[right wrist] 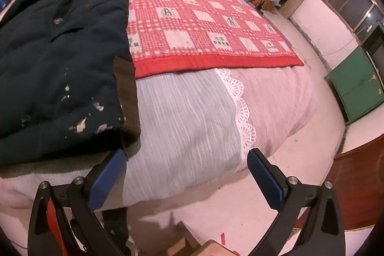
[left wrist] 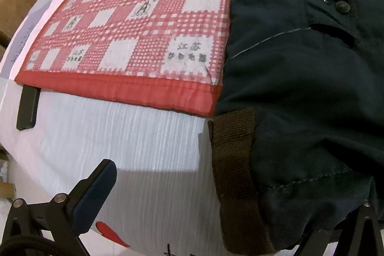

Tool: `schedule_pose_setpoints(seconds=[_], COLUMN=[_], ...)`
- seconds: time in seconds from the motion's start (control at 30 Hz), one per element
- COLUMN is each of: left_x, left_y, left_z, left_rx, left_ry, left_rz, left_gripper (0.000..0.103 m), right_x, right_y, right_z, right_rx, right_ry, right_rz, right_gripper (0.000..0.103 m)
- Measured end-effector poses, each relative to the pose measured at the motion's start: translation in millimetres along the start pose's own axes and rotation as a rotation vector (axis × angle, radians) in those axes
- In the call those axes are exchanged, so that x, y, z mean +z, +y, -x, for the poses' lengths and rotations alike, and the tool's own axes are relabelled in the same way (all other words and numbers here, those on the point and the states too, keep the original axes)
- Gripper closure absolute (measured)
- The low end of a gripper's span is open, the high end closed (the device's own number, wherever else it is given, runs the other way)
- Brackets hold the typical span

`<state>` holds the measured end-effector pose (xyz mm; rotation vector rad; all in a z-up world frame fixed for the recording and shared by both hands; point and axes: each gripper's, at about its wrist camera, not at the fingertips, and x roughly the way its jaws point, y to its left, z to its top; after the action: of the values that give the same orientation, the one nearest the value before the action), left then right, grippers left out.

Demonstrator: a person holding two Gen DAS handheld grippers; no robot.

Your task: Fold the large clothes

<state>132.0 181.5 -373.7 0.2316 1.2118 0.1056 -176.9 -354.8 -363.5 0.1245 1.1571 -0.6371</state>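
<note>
A dark navy coat (right wrist: pixel 57 59) lies spread flat on a bed (right wrist: pixel 187 126), its brown-trimmed hem (right wrist: pixel 127 97) at the near edge and overlapping the side of a red-and-white checked mat (right wrist: pixel 201 23) that covers the middle of the mattress. White flecks mark the coat's lower panel, and a metal button (right wrist: pixel 57 21) shows higher up. The right gripper (right wrist: pixel 187 174) hangs just off the foot of the bed with its blue-padded jaws spread wide and nothing between them; its left finger sits close below the coat's hem corner. In the left wrist view the coat (left wrist: pixel 300 78) fills the right side and drapes over that gripper's right finger, so only the left finger (left wrist: pixel 93 196) is plainly seen above the ribbed white bedspread (left wrist: pixel 134 150); whether the left gripper (left wrist: pixel 228 212) grips the cloth cannot be told. A green cabinet (right wrist: pixel 357 85) stands by the far wall.
</note>
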Motion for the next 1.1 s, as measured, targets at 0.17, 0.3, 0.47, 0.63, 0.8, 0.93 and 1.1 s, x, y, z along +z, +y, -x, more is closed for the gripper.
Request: schedule_pose_setpoints(seconds=[0.17,0.3,0.47,0.63,0.8,0.93,1.1], left_x=[1.4,3.4,3.1,0.8,2.1,-4.8,-0.9], left_y=[1.8,1.4,4.2,-17.8,-6.9,-3.1,-17.9], left_z=[11.5,19.3,7.6,3.4,0.0,1.3,1.7], left_rx=[-0.028,-0.028,-0.024,-0.07,-0.08,-0.117,-0.166], left_ry=[-0.053,-0.093,-0.068,-0.067,-0.081,-0.087,-0.085], left_rz=[0.034,0.05,0.063,-0.035,-0.043,-0.062,-0.101], left_gripper=[0.001,0.001,0.002,0.018,0.019,0.046,0.08], right_x=[17.6,30.1,34.9,34.0,39.5,39.2,41.4], right_y=[15.2,16.8,-12.0,23.6,12.8,10.5,23.5], right_z=[11.2,12.7,-12.2,-11.8,-28.9,-25.5,-25.9], right_rx=[0.066,0.068,0.048,0.136,0.203,0.223,0.234], right_ry=[-0.104,-0.149,-0.1,-0.092,-0.055,-0.055,-0.041], right_rz=[0.021,0.01,-0.12,0.033,-0.029,-0.018,0.012], right_gripper=[0.0,0.0,0.001,0.051,0.059,0.071,0.085])
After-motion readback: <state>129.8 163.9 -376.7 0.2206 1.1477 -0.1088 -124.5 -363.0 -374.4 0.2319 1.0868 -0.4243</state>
